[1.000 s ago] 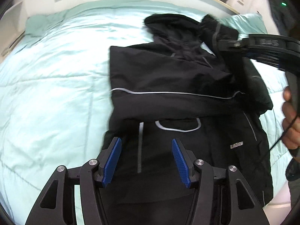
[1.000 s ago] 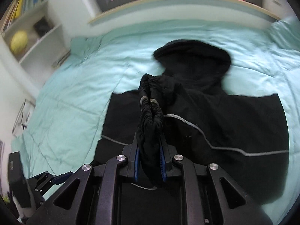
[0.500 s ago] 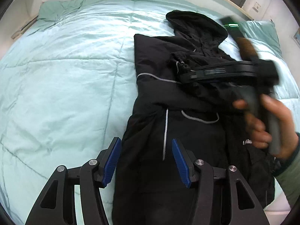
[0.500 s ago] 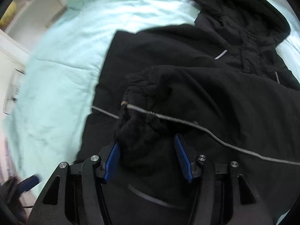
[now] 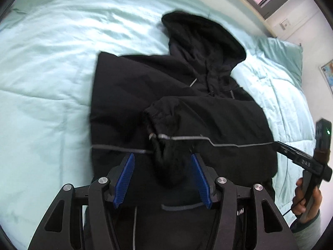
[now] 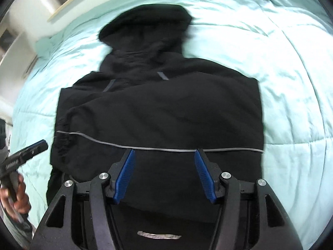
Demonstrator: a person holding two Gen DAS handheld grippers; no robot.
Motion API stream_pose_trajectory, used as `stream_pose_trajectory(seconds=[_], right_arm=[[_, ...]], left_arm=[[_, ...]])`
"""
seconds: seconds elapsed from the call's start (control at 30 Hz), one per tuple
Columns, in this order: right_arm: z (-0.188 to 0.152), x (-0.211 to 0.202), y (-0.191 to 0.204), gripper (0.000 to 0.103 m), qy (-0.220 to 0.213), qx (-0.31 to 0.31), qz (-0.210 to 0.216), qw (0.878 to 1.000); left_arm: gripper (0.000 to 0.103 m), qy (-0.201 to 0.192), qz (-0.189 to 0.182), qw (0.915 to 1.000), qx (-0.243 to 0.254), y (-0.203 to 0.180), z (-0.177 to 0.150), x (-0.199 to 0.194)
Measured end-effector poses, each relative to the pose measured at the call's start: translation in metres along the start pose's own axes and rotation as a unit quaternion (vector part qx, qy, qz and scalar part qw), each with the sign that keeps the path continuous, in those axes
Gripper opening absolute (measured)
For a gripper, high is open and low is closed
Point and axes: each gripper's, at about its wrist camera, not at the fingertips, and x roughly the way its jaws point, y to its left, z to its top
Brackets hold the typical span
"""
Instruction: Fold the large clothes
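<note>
Across the black jacket (image 6: 158, 112) spread on the mint quilt (image 6: 291, 83), right gripper (image 6: 164, 175) has just opened and dropped the sleeve cuff (image 5: 166, 137) mid-chest; left gripper (image 5: 162, 179) half-open, empty; likely sleeve fold done.

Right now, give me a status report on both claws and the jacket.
Left claw open, empty. Right claw has just been opening, nothing between its pads. Black hooded jacket flat on the bed, sleeve folded across its body. Nothing in the way.
</note>
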Motion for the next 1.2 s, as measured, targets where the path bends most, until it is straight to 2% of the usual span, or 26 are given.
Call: stream_pose_trajectory(seconds=[0.1,0.17,0.2,0.3,0.37,0.43,0.47,0.53,0.6,0.63,0.67,0.8,0.9,0.97,1.0,1.03,1.07,1.13,1.2], right_arm=[[0.000,0.006,-0.014,0.062,0.005,0.011,-0.015,1.000],[0.002,0.016,-0.025,0.061,0.009,0.027,-0.009,1.000],[0.003,0.017,-0.029,0.061,0.007,0.031,-0.007,0.999],[0.006,0.022,-0.026,0.061,0.002,0.028,-0.014,1.000],[0.007,0.018,-0.020,0.062,-0.005,0.015,-0.029,0.999],[0.007,0.016,-0.014,0.064,-0.013,-0.001,-0.031,0.999],[0.007,0.019,-0.011,0.070,-0.012,-0.012,-0.034,0.999],[0.005,0.028,-0.008,0.074,-0.003,-0.021,-0.043,0.999],[0.003,0.051,-0.006,0.074,0.014,-0.024,-0.052,0.998],[0.002,0.064,-0.005,0.074,0.018,-0.030,-0.071,0.997],[0.000,0.072,-0.004,0.075,0.020,-0.035,-0.083,0.996],[0.000,0.090,-0.009,0.077,0.021,-0.032,-0.097,0.995],[0.005,0.085,-0.011,0.077,0.029,-0.029,-0.091,0.995],[0.005,0.071,-0.010,0.077,0.026,-0.030,-0.093,0.995],[0.003,0.062,-0.008,0.077,0.022,-0.031,-0.090,0.995],[0.000,0.053,-0.007,0.077,0.015,-0.031,-0.079,0.996],[-0.003,0.044,-0.006,0.077,0.009,-0.031,-0.068,0.997],[-0.014,0.029,-0.003,0.077,0.000,-0.032,-0.054,0.998],[-0.025,0.027,-0.001,0.077,0.005,-0.032,-0.053,0.998]], left_arm=[[0.058,0.022,0.018,0.9996,0.000,0.000,0.012,0.033],[0.029,0.015,0.024,0.9996,0.003,-0.001,0.016,0.043],[0.020,0.013,0.008,0.9998,0.007,-0.003,0.017,0.046],[0.017,-0.030,0.008,0.9992,0.023,-0.014,0.020,0.025],[0.017,-0.074,-0.016,0.9971,0.013,-0.012,0.021,-0.008],[0.017,-0.096,-0.023,0.9951,-0.004,0.000,0.020,-0.031],[0.017,-0.095,-0.025,0.9952,-0.008,0.006,0.020,-0.034],[0.018,-0.073,-0.018,0.9970,-0.017,0.025,0.017,-0.026],[0.020,-0.015,0.000,0.9993,-0.035,0.046,0.010,0.009],[0.024,0.008,0.008,0.9992,-0.038,0.053,0.004,0.030],[0.024,0.013,0.007,0.9992,-0.037,0.056,0.000,0.039],[0.028,0.011,0.004,0.9991,-0.041,0.052,-0.003,0.048],[0.032,0.005,0.005,0.9993,-0.037,0.047,-0.001,0.028],[0.037,-0.016,0.032,0.9989,-0.031,0.042,0.000,0.007],[0.040,-0.035,0.064,0.9970,-0.025,0.040,-0.001,-0.009],[0.045,-0.050,0.080,0.9953,-0.021,0.038,-0.002,-0.024],[0.048,-0.057,0.079,0.9951,-0.018,0.039,-0.005,-0.034],[0.059,-0.080,0.054,0.9954,-0.004,0.026,-0.007,-0.053],[0.061,-0.082,0.027,0.9962,0.008,0.011,-0.009,-0.053]])
